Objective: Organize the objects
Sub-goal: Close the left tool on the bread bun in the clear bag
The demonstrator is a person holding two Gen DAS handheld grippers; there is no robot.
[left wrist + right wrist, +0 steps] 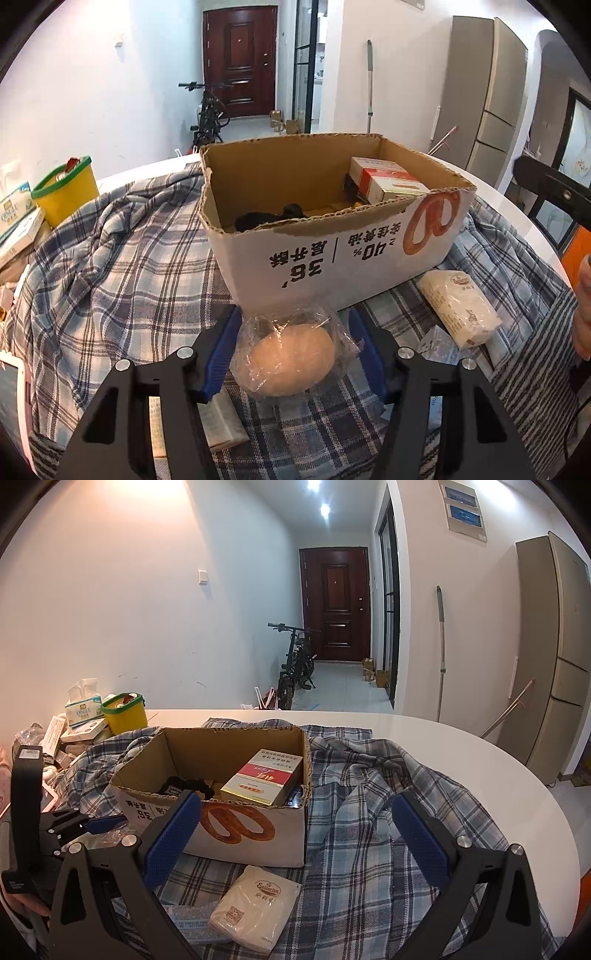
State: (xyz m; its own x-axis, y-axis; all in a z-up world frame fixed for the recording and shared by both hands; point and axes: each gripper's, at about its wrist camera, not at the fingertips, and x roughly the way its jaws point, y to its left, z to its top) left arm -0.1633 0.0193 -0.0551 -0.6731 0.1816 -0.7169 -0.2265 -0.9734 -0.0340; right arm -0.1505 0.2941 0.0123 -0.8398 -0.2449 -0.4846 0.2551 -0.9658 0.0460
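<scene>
We see the left gripper [293, 350] with its blue pads [218, 354] set on either side of a bun wrapped in clear plastic [291, 356]; the left pad meets the wrap, while on the right we cannot tell whether the pad presses it. The bun rests on a blue plaid cloth [122, 258] just in front of an open cardboard box [332, 254], whose printed side faces the left wrist camera upside down. Inside the box we note a red-and-white carton [388, 181] leaning at the right end and a dark bundle [269, 218] on the floor of the box. A white packet [256, 908] lies flat on the cloth near the box's front corner. The right gripper [295, 834] is held above the cloth with its jaws spread wide and nothing between them. At the far left of the white table [461, 746] stand a yellow tub with a green rim [123, 712] and a tissue box [83, 707].
</scene>
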